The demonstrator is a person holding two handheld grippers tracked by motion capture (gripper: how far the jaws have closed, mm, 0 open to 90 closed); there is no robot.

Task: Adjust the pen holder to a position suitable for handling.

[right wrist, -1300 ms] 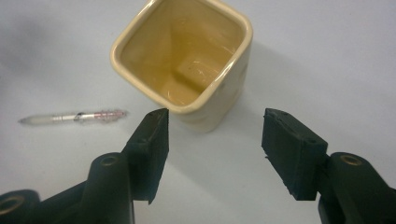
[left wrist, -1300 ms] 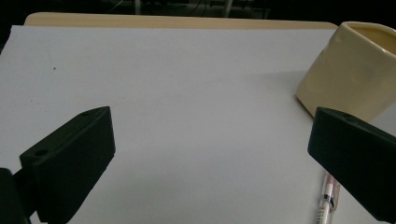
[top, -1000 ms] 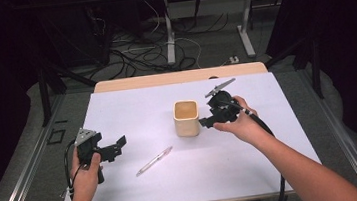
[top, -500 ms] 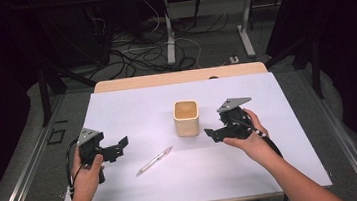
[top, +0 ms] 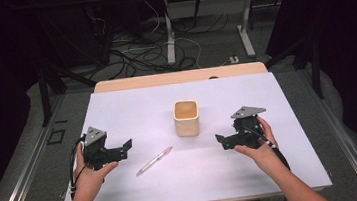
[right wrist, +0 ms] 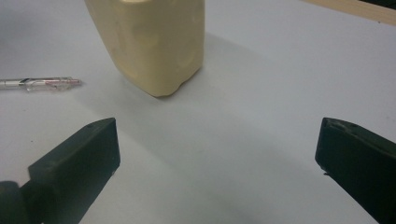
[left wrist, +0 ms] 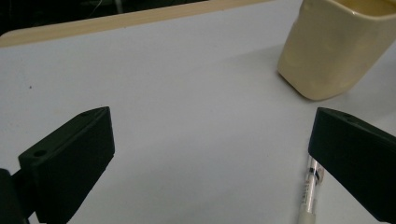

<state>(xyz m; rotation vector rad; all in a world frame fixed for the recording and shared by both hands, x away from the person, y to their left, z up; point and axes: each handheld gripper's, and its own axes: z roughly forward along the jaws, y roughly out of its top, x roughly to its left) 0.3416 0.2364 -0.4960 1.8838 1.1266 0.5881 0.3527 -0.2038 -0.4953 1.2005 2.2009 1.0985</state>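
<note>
My right gripper (top: 227, 140) has come away from the cup (top: 187, 118), down to the table (top: 137, 110), its jaws just opened wide, empty. My left gripper (top: 124, 149) stayed wide open near the pen (top: 153, 161).

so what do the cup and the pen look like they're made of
The cup looks like matte, cream-yellow plastic or glazed ceramic: opaque, with soft dents and rounded corners, so it could be either. The pen looks like clear glossy plastic, since its inner parts show through the barrel.
</note>
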